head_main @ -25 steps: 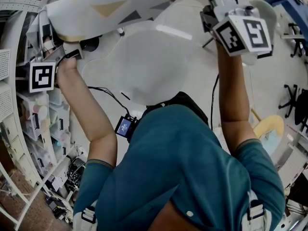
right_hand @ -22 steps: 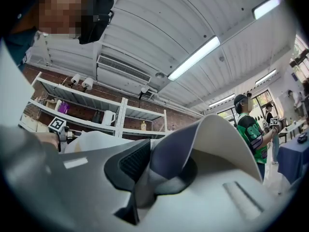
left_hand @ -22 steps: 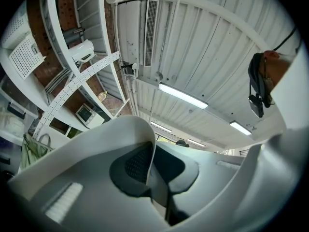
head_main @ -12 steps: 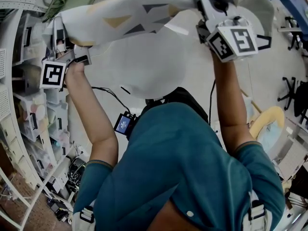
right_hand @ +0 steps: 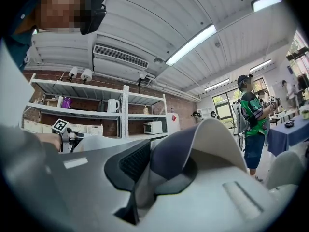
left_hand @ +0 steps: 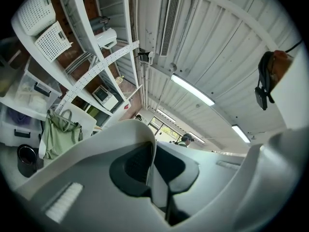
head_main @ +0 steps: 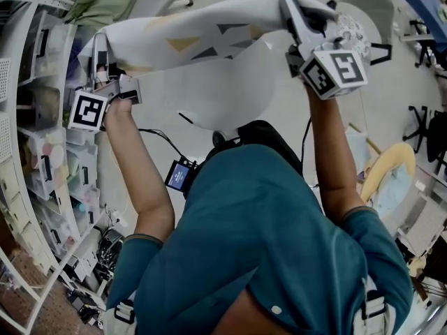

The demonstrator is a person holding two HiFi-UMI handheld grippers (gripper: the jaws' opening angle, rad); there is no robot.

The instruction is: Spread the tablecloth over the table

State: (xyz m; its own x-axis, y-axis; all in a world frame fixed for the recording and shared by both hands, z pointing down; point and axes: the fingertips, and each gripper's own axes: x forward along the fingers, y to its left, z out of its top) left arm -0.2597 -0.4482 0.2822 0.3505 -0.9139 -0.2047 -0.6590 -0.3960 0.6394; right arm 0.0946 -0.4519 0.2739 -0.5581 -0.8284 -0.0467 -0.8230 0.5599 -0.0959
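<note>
Cloth (head_main: pixel 202 26) stretched across frame top btwn L gripper (head_main: pixel 100 51) and R gripper (head_main: pixel 292 12), both clamped on it; lower than earlier.

Tall shelving (head_main: pixel 28 138) crowds the left side, just beside the left gripper (head_main: pixel 100 54), leaving little room to swing outward there. The tablecloth (head_main: pixel 202 30) hangs stretched from it to the right gripper (head_main: pixel 290 9), above the round white table (head_main: pixel 209 103), with open air between cloth and tabletop. To the right lies open floor (head_main: pixel 398 103), with a white chair (head_main: pixel 377 5) close by and a dark office chair (head_main: pixel 427 145) further off.
</note>
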